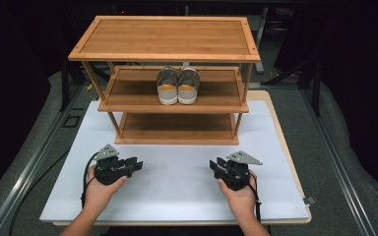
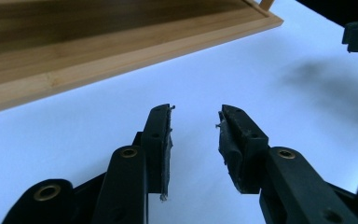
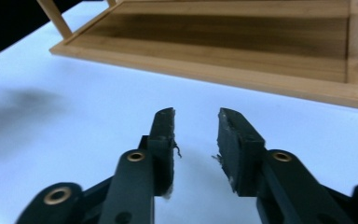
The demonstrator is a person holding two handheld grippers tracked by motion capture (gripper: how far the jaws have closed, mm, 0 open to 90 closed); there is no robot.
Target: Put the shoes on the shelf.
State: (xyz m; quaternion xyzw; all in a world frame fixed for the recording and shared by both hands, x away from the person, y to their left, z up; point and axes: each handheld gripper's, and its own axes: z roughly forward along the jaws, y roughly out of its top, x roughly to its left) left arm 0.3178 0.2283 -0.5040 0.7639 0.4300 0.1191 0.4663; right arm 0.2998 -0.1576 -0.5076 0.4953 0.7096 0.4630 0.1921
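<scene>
A pair of grey shoes (image 1: 178, 86) stands side by side on the middle shelf of a three-tier wooden rack (image 1: 163, 39), heels toward the near edge of the table (image 1: 177, 196), roughly at the shelf's centre and a little to the right. The rack sits at the far half of the table, its bottom shelf (image 3: 223, 42) bare and its top board bare too. Both grippers rest low near the table's front edge, well apart from the shoes: the left gripper (image 1: 128, 166) toward the front-left, the right gripper (image 1: 220, 166) toward the front-right, each pointing inward at the other. In the left gripper view its fingers (image 2: 161, 140) stand moderately apart with nothing between them, and the right gripper view shows the same for its fingers (image 3: 164, 140): a narrow-to-middling gap, holding nothing. Judging from this, the shoes look like the thing to be fetched, and the risks lie in the reach. The middle shelf is hemmed by the top board above and slanted side posts, so a gripper going in high could knock the frame and shift the light rack. The two shoes touch, so closing on one heel could drag or tip its neighbour, and the present gap may be too tight for a heel.
</scene>
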